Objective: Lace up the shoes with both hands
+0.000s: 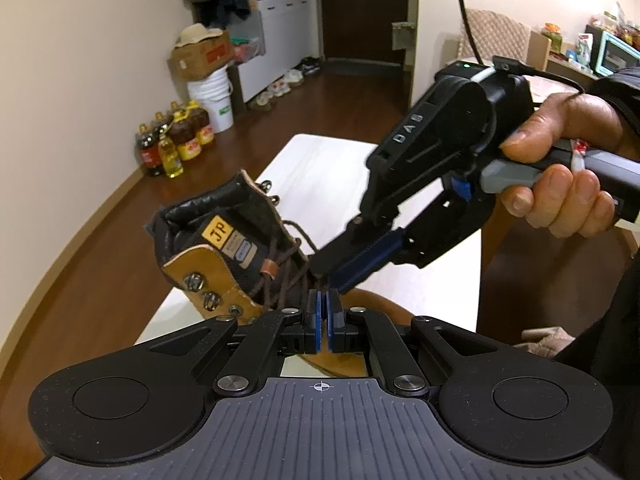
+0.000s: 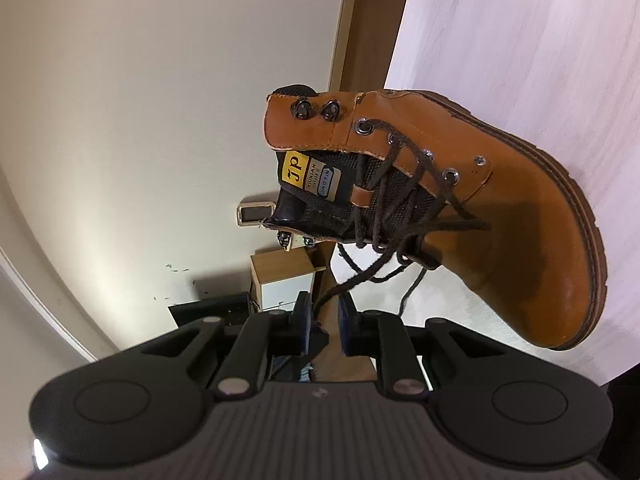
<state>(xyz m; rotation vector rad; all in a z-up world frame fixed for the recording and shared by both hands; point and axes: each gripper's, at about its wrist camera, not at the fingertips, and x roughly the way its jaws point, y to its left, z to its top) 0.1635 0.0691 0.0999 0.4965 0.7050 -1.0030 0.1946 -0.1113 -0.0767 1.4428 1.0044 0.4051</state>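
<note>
A tan leather boot (image 1: 224,268) with dark brown laces lies tipped on the white table (image 1: 320,168), its tongue label facing me. My left gripper (image 1: 323,300) is shut at the boot's lacing, with a lace strand running into its tips. The right gripper (image 1: 328,276), held by a hand (image 1: 560,168), comes in from the right, and its tips meet the left ones. In the rolled right wrist view the boot (image 2: 500,220) fills the right side. A loose lace (image 2: 360,276) runs from it between the right gripper's (image 2: 323,308) open fingers, and the pads do not press on it.
Several oil bottles (image 1: 176,140), a white bucket (image 1: 212,100) and a cardboard box (image 1: 200,56) stand on the wood floor by the left wall. A padded chair (image 1: 496,32) is behind the table. The right wrist view shows a small wooden cabinet (image 2: 284,280) by the wall.
</note>
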